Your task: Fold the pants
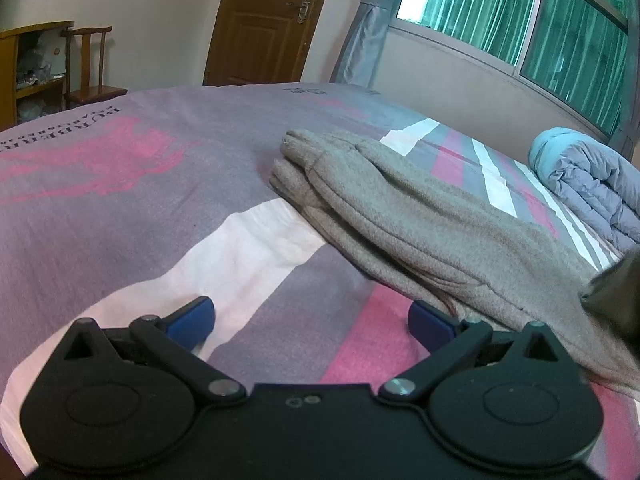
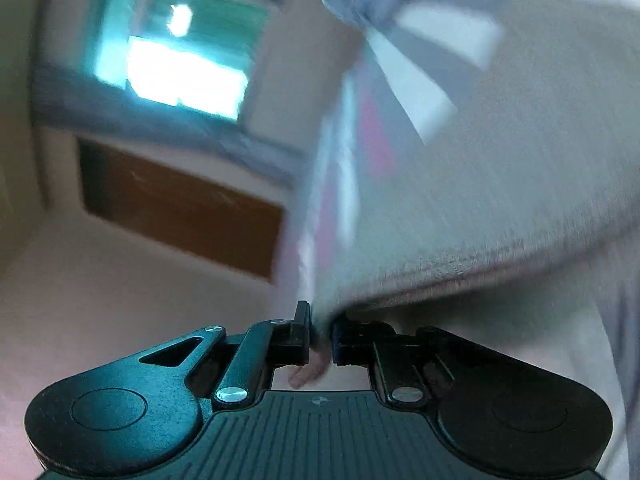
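Observation:
Grey-beige pants point(image 1: 400, 216) lie partly folded on the bed, running from the middle toward the right edge of the left wrist view. My left gripper point(image 1: 310, 320) is open and empty, low over the bedsheet just left of the pants' near end. My right gripper point(image 2: 321, 338) is shut on an edge of the pants point(image 2: 500, 184) and holds the cloth up. That view is tilted and blurred. A dark blurred shape at the right edge of the left wrist view point(image 1: 616, 292) cannot be identified.
The bed carries a purple, pink and white striped sheet point(image 1: 120, 200). A rolled blue-grey quilt point(image 1: 588, 184) lies at the back right. A wooden chair point(image 1: 90, 68), a shelf and a brown door point(image 1: 264, 20) stand behind the bed; a window point(image 1: 540, 24) is on the right.

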A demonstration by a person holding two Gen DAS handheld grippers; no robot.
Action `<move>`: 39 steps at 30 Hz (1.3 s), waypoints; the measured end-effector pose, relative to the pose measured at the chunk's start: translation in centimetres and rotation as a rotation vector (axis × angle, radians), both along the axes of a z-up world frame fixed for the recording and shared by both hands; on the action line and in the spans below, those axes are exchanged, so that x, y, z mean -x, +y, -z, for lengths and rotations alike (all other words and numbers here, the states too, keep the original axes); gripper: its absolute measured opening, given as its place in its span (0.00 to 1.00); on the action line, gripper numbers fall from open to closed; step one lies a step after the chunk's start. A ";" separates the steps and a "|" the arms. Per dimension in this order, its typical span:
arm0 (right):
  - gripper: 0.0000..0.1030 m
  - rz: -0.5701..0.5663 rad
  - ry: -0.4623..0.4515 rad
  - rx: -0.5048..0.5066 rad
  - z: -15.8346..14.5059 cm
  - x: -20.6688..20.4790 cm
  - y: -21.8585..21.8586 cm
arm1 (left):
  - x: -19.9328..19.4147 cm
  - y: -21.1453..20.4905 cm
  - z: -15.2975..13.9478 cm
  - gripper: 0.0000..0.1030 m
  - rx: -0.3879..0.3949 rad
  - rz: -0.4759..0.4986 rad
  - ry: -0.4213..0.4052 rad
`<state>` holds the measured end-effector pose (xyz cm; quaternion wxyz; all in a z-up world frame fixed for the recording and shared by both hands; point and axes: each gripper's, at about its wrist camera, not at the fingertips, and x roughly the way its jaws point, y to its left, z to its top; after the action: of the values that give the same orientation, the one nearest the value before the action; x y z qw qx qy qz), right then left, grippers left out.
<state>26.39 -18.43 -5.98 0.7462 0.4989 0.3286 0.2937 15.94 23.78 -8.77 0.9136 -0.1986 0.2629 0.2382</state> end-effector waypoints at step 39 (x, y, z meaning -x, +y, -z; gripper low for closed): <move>0.08 -0.082 0.115 0.130 4.3 1.0 2.5 | 0.7 0.4 -0.3 0.94 -0.018 -0.047 -0.055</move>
<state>25.34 -15.91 -10.30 0.7441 0.4519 0.4095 0.2728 15.20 24.17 -8.46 0.9165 -0.2028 0.2307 0.2563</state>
